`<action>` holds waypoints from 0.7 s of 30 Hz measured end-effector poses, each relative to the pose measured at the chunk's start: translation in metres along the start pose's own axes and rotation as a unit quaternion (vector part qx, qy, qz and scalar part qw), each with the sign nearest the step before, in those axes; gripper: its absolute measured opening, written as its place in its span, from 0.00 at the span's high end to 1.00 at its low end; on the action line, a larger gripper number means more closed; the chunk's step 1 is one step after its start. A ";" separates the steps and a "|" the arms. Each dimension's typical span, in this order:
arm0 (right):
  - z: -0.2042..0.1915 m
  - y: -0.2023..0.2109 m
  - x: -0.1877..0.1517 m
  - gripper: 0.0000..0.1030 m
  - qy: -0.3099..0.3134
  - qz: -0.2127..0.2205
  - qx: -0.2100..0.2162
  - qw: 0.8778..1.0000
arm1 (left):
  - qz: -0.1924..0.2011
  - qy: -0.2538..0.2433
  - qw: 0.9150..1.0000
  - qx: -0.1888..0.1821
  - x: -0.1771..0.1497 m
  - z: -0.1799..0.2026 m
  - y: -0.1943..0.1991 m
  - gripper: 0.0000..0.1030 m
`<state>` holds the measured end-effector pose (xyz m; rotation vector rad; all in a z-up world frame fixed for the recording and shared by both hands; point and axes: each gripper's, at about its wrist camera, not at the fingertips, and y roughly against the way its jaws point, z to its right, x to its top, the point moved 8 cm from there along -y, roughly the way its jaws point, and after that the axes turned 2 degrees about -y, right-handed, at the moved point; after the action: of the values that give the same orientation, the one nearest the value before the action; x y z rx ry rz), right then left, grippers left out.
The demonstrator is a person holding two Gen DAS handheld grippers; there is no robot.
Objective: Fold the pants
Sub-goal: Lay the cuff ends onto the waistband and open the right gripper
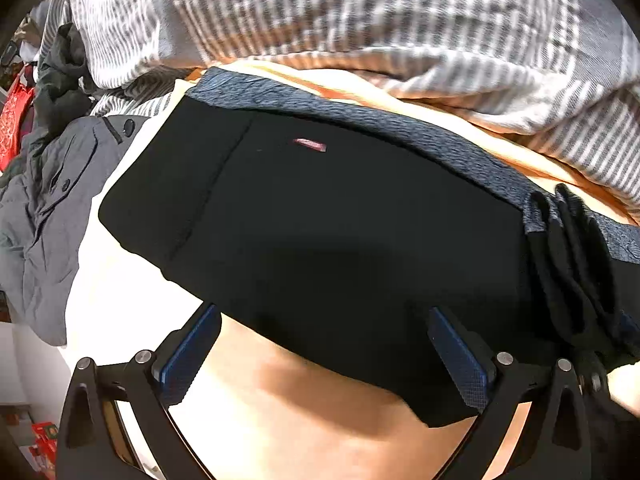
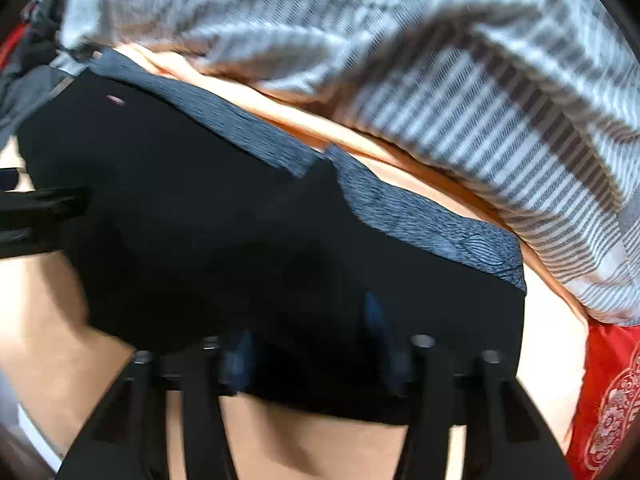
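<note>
Left wrist view, nearest: left gripper (image 1: 320,344), black frame with blue textured pads, jaws spread wide, nothing between them; the near hem of the garment lay over the tip of its right-hand finger (image 1: 460,356) and just reached the tip of the other.

Beneath and around it: pale cream bed sheet (image 1: 280,408), bare in the foreground.

Middle ground: black folded pants with a blue-grey textured waistband (image 1: 320,220), lying flat on the sheet, waistband along the far edge, a small pink label on the upper face. The right gripper's black frame (image 1: 568,264) entered at the pants' right end.

Left margin: dark grey buttoned jacket (image 1: 48,208), crumpled, just beside the pants; a red patterned bag (image 1: 14,120) beyond it.

Farthest: grey-and-white striped blanket (image 1: 360,20), bunched behind the waistband.

Right wrist view, blurred: right gripper (image 2: 316,356), fingers partly apart over the near hem of the pants (image 2: 240,220); whether cloth was pinched could not be told. Striped blanket (image 2: 480,100) behind; red patterned fabric (image 2: 608,392) at right edge.
</note>
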<state>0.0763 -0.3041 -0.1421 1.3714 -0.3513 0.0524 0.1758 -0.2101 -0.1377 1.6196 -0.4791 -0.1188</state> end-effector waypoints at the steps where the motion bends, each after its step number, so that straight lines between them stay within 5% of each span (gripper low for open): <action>1: -0.006 0.011 -0.001 0.41 0.001 0.006 0.020 1.000 | 0.000 -0.001 1.000 -0.004 0.004 0.000 0.002 0.00; 8: 0.024 0.048 -0.039 0.40 -0.070 0.006 0.055 0.996 | 0.004 -0.061 0.992 -0.110 0.005 0.054 0.033 0.00; 15: 0.083 0.052 -0.096 0.40 -0.178 -0.038 0.043 0.982 | -0.010 -0.157 0.956 -0.249 -0.012 0.148 0.055 0.00; 21: 0.087 0.053 -0.115 0.40 -0.197 -0.045 0.056 0.978 | -0.017 -0.202 0.938 -0.280 -0.018 0.198 0.060 0.00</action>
<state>-0.0639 -0.3575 -0.1098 1.5077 -0.6244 -0.2829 0.0747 -0.3888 -0.1058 1.0380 -0.6603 -0.5721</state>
